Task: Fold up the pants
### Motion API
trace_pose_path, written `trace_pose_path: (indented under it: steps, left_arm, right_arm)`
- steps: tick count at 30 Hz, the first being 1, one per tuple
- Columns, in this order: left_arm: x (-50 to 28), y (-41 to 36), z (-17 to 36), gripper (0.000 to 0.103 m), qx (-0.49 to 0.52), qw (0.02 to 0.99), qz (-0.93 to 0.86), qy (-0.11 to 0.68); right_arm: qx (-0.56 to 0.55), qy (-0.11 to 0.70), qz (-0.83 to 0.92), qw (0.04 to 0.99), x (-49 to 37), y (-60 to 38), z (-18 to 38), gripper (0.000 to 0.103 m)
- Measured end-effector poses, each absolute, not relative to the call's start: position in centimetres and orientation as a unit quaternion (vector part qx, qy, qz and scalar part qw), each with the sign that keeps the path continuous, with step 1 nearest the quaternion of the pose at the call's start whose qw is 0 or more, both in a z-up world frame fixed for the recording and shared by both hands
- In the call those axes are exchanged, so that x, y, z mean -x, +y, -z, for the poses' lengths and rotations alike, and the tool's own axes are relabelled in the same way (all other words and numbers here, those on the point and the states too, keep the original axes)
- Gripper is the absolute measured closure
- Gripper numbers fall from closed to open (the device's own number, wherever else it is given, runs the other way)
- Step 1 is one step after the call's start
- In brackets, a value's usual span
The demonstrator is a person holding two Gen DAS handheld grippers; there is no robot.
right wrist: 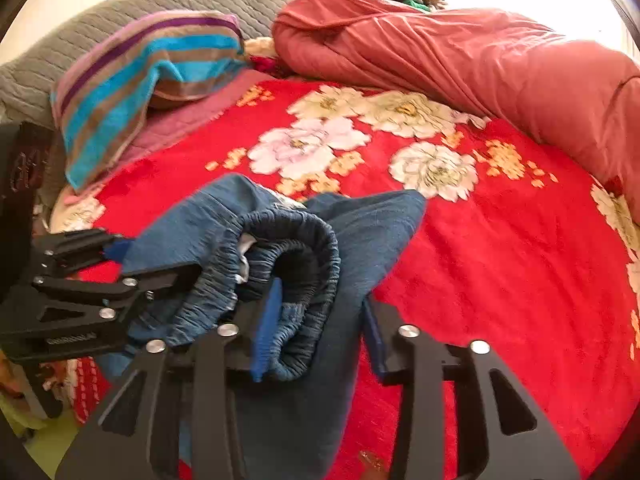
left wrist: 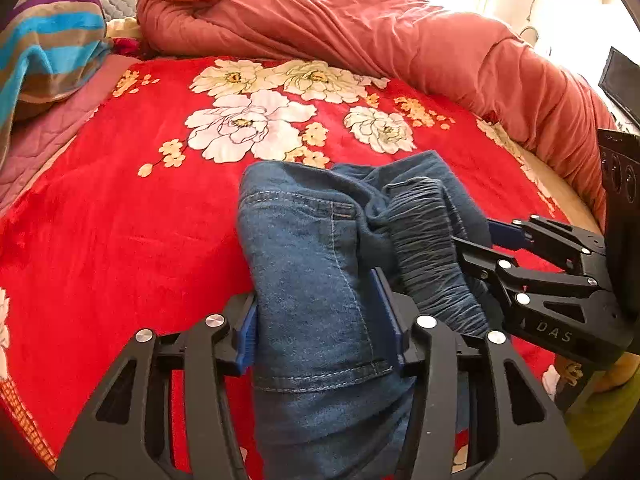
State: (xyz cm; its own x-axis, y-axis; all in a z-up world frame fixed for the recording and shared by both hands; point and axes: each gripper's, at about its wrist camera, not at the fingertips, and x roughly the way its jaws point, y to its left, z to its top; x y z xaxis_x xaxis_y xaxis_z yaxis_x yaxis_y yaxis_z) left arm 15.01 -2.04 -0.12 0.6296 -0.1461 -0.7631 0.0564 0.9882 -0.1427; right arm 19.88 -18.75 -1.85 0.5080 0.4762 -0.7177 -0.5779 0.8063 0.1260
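Bunched blue denim pants (left wrist: 304, 248) lie on the red floral blanket (left wrist: 120, 220), near its front edge. My left gripper (left wrist: 316, 320) straddles a folded denim leg. Its blue pads (left wrist: 246, 332) stand at the cloth's two sides and are not clamped, so it is open. My right gripper (right wrist: 320, 320) is open around the gathered elastic waistband (right wrist: 304, 232). One blue pad (right wrist: 268, 320) is tucked against the band and the other stands just off the cloth. Each gripper shows in the other's view: the right gripper (left wrist: 480, 236) reaches into the waistband (left wrist: 428, 240), and the left gripper (right wrist: 156, 260) is at the pants' (right wrist: 360, 232) left side.
A rolled salmon quilt (left wrist: 360, 32) runs along the back and right side of the bed. A striped towel (right wrist: 132, 80) lies over a pillow at the back left, before grey quilted padding (right wrist: 120, 12). A dark screen (left wrist: 620, 80) stands at the right. Open blanket (right wrist: 500, 260) spreads beyond the pants.
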Motion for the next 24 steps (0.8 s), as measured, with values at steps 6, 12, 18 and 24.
trace_pose_path:
  steps: [6, 12, 18, 24]
  left_arm:
    - [-14.9, -2.0, 1.2, 0.048, 0.047, 0.896, 0.052, 0.438]
    - [-14.9, -1.7, 2.4, 0.04, 0.053, 0.89, 0.049, 0.45]
    - [-14.8, -1.4, 2.7, 0.038, 0.06, 0.888, 0.049, 0.453]
    - [-14.5, -1.4, 2.4, 0.038, 0.062, 0.89, 0.049, 0.449]
  right_arm:
    - [0.04, 0.421, -0.278, 0.862, -20.5, -20.1, 3.4, 0.04]
    - [-0.009, 0.465, -0.254, 0.848, -21.5, -21.3, 5.8, 0.034]
    - [-0.005, 0.46, -0.248, 0.853, -21.1, -21.1, 5.7, 0.034]
    - [-0.01, 0.457, -0.244, 0.855, -20.8, -21.3, 5.2, 0.034]
